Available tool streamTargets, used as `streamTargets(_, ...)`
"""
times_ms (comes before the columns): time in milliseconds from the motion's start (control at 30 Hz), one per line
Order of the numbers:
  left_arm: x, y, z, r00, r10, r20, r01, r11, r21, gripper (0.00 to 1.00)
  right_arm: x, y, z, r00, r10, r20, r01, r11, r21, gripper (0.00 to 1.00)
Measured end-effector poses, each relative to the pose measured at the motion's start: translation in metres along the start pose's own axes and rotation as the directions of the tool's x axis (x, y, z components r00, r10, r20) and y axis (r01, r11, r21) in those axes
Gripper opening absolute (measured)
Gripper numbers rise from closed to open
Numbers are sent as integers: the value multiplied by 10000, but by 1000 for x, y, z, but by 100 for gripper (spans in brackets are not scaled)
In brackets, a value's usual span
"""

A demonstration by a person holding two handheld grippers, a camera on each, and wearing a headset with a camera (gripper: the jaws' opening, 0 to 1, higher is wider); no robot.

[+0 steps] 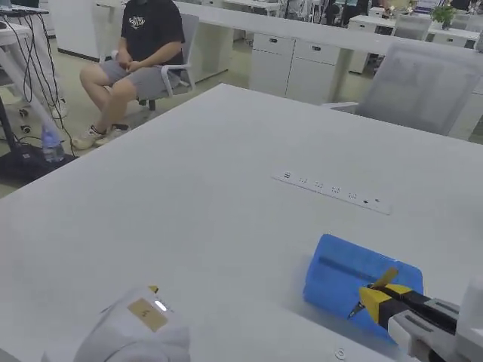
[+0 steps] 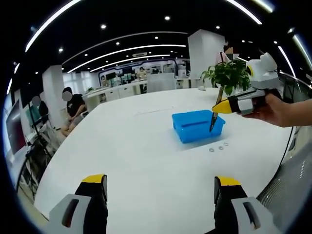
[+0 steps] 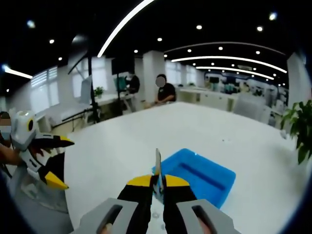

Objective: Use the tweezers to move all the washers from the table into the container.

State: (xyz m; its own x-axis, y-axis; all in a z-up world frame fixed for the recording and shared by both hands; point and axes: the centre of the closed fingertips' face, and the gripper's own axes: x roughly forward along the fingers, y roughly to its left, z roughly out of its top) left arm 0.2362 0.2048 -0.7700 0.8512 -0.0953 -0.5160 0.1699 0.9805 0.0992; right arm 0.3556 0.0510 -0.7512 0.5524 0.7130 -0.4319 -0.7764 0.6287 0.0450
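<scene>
A blue container [image 1: 339, 275] sits on the white table [image 1: 196, 196] at the near right. My right gripper [image 1: 375, 299] hovers over its near side, shut on the tweezers [image 1: 355, 309], whose tips point down at the container. In the left gripper view the tweezers [image 2: 213, 121] hang over the blue container [image 2: 195, 127], and three small washers [image 2: 220, 147] lie on the table just in front of it. One washer [image 1: 340, 352] shows near the table's front edge. My left gripper [image 2: 161, 181] stands open with nothing between its fingers, well left of the container. In the right gripper view the right gripper [image 3: 158, 181] holds the tweezers [image 3: 158, 165].
A power socket strip [image 1: 332, 191] is set into the table beyond the container. A person [image 1: 139, 53] sits on a chair at the far left. A grey chair [image 1: 423, 83] stands behind the table, and a potted plant [image 2: 226, 75] stands past it.
</scene>
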Motion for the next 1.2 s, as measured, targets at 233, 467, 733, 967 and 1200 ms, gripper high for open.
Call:
streamTargets(233, 1, 0, -2, 9999, -11, -110, 12, 10000, 60, 92, 7, 3, -28, 9976, 21, -687, -12, 9999, 123, 4)
streamTargets(467, 1, 1, -3, 9999, 53, -155, -52, 10000, 45, 92, 10, -2, -38, 9964, -91, -847, 111, 9997, 237, 4)
streamTargets(733, 1, 1, -4, 9998, 62, -209, -60, 9999, 84, 92, 16, -7, -45, 9950, -200, -981, 237, 9991, 362, 4)
streamTargets(967, 1, 1, -4, 9996, 57, -261, -54, 9999, 116, 92, 17, -6, -48, 9951, -234, -959, 278, 9986, 442, 4)
streamTargets(1200, 1, 1, -4, 9997, 43, -238, -40, 9999, 113, 92, 15, -4, -50, 9962, -223, -846, 249, 9992, 299, 3)
